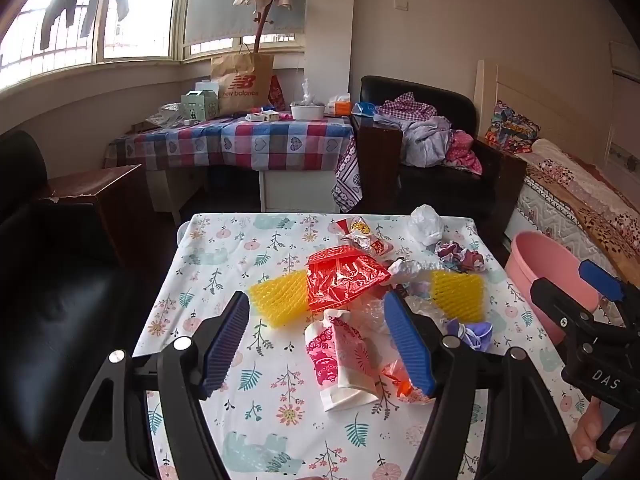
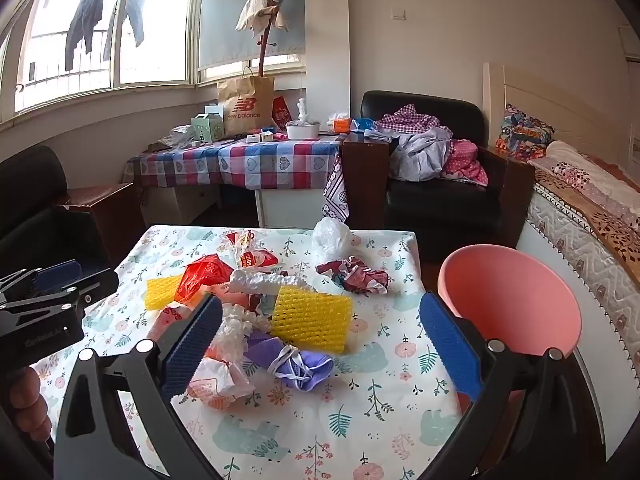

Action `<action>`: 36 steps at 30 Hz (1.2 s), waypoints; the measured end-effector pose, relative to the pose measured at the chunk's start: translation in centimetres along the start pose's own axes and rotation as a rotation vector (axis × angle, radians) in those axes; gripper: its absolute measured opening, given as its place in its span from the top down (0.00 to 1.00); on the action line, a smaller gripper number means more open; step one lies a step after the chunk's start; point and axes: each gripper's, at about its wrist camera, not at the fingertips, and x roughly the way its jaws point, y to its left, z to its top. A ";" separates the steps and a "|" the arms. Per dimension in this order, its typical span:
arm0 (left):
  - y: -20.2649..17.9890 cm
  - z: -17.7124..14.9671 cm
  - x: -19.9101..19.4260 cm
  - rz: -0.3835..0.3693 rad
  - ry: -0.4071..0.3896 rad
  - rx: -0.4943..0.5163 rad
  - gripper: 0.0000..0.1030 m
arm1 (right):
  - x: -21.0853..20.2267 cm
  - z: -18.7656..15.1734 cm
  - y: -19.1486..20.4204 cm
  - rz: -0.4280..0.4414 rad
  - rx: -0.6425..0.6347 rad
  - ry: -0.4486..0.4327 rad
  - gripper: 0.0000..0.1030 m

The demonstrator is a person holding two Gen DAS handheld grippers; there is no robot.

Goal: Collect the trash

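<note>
Fingers: we hold the left gripper (image 1: 320, 344) and right gripper (image 2: 324, 348) wide apart, empty
Trash: crumpled wrappers and yellow foam nets (image 2: 310, 320) lie on the flowered table (image 2: 384, 420)
Progress: nothing collected yet; pink plastic bin (image 2: 508, 296) beside table looks empty

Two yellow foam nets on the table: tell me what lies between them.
In the left wrist view, a crumpled red plastic bag and clear wrappers lie between the left yellow foam net and the right one.
</note>
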 end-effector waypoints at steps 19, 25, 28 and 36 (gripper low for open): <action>-0.4 0.4 -0.1 -0.002 -0.005 -0.001 0.33 | 0.0 0.2 -0.6 0.010 0.007 -0.003 0.03; -0.8 0.7 -0.5 -0.002 -0.004 -0.001 0.33 | 0.1 0.3 -0.6 0.003 0.013 -0.004 0.03; -1.0 1.0 -0.7 -0.001 -0.004 -0.001 0.33 | 0.0 0.2 -0.4 0.001 0.014 -0.005 0.03; -0.6 0.5 -0.4 -0.002 -0.005 -0.003 0.33 | 0.0 0.3 -0.5 -0.003 0.021 -0.006 0.03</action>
